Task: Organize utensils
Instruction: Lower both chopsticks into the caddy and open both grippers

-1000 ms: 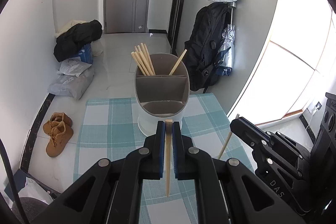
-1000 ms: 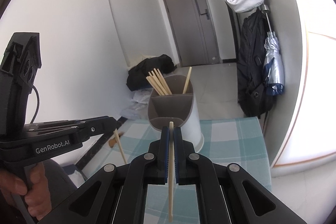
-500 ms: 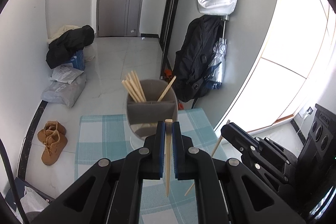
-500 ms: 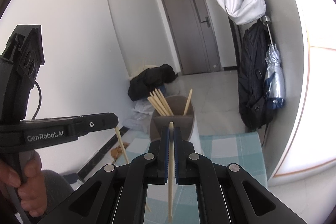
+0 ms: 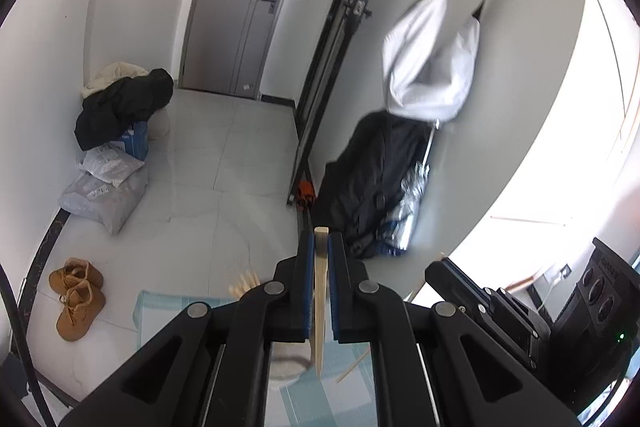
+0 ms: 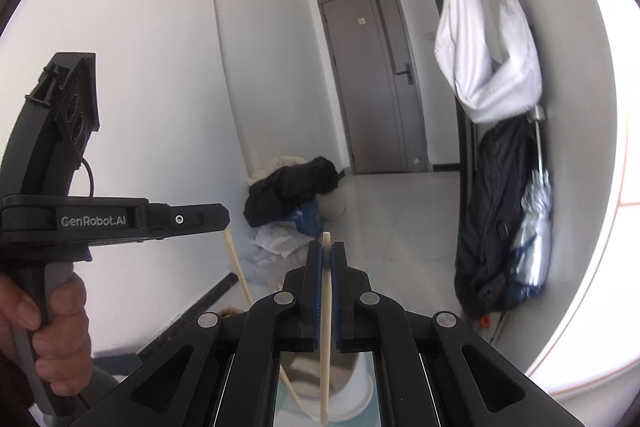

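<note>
- L gripper (image 5: 319,251): jaws clamped tight on a chopstick (image 5: 319,307), held upright.
- R gripper (image 6: 326,259): same, pinching its own chopstick (image 6: 325,339).
- Utensil holder (image 6: 352,387) at 6 o'clock, mostly hidden under R gripper.

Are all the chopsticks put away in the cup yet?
Not yet. Several pale wooden chopsticks already stand in the grey and white utensil holder. The left gripper pinches one wooden chopstick and the right gripper pinches another chopstick, both above the holder. Those two must go in.
</note>
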Action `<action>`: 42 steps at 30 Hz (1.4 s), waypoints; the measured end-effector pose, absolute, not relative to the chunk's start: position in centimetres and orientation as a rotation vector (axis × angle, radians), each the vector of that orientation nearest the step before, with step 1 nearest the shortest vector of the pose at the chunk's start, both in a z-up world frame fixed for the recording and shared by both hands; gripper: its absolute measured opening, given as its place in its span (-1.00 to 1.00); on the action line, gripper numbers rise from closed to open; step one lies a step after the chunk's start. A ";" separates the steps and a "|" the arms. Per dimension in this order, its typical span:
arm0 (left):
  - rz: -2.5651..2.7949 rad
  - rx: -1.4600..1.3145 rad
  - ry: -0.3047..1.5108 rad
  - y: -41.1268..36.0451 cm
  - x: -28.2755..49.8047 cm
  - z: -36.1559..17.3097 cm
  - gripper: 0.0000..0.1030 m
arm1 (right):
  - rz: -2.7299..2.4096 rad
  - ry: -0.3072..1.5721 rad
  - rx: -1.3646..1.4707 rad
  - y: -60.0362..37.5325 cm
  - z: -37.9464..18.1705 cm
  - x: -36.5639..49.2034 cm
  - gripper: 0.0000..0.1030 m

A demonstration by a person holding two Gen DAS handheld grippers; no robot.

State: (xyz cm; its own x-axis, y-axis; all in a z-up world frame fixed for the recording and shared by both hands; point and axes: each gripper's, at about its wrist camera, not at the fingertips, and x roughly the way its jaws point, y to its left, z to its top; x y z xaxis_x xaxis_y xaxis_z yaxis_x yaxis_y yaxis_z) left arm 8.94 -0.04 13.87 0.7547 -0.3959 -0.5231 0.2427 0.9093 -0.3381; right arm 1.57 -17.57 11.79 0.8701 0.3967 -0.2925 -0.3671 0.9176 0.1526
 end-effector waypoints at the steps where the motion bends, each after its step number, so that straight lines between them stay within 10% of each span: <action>1: -0.348 -0.265 0.615 0.2 9.4 14.1 -0.95 | 0.404 0.317 0.085 -17.3 12.5 2.4 -0.94; 42: -0.405 -0.228 0.729 1.0 14.6 5.3 -0.93 | 0.456 0.406 -0.005 -13.4 6.7 12.7 -0.93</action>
